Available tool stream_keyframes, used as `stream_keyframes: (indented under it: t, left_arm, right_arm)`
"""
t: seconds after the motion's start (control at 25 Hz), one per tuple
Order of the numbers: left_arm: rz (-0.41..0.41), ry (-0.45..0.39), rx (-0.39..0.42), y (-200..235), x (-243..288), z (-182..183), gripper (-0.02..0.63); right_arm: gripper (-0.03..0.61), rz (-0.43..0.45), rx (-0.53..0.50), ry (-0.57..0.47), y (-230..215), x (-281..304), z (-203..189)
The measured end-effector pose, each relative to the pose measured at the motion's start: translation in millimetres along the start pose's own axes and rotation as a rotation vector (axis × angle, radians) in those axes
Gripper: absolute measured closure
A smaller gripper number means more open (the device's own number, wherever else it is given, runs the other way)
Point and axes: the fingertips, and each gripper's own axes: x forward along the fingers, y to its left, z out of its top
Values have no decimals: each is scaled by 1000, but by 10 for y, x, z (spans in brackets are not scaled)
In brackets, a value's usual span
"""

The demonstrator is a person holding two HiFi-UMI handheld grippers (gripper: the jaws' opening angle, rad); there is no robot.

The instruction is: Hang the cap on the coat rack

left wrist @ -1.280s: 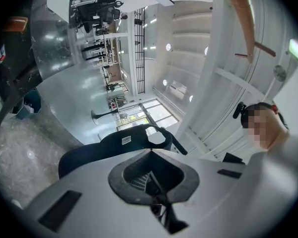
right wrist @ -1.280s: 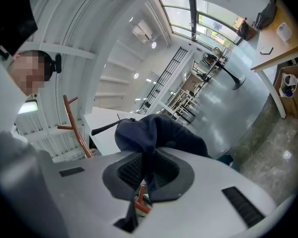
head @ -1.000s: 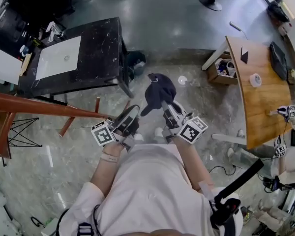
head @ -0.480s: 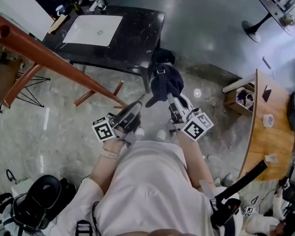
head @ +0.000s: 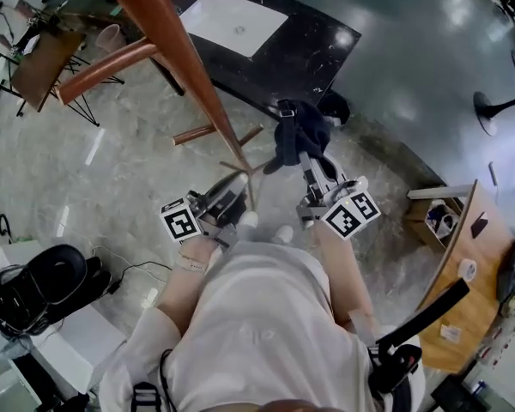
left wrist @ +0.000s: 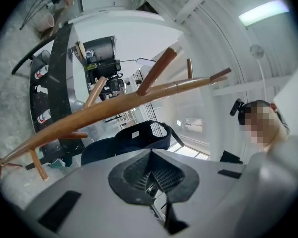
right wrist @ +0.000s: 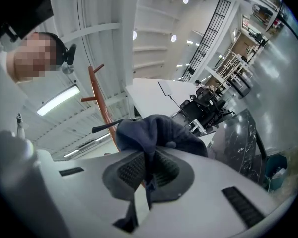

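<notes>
Head view: the right claw is clamped on the dark cap, which is held above the floor just right of the coat rack pole. The left claw is near the pole's lower end.

Left gripper view: the jaws are together with nothing between them. The cap shows beyond them.

Right gripper view: the jaws pinch the cap fabric.

Floor: grey marbled stone, glossy far right.
Far: black table.
Right: curved wooden desk.
Ceiling: strip light.
</notes>
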Motion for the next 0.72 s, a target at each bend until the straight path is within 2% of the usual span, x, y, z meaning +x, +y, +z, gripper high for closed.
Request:
stream_keyframes:
  t: [0.36,0.44,0.56,0.72]
  left_arm:
    - [90,-152,7,94,-480,202,606]
    - [104,-177,-6,115,-536,192,606]
    - [123,-196,17,114,-592,222,606]
    - [143,-221,20,142,-696,240,606]
  right_arm:
    - [551,128,-40,74,306,529,-152]
    - [551,135,-62,88,301,579,-178]
    - [551,121,-86,118,226,634,-281]
    - [552,109,-79,149,122,728,-447]
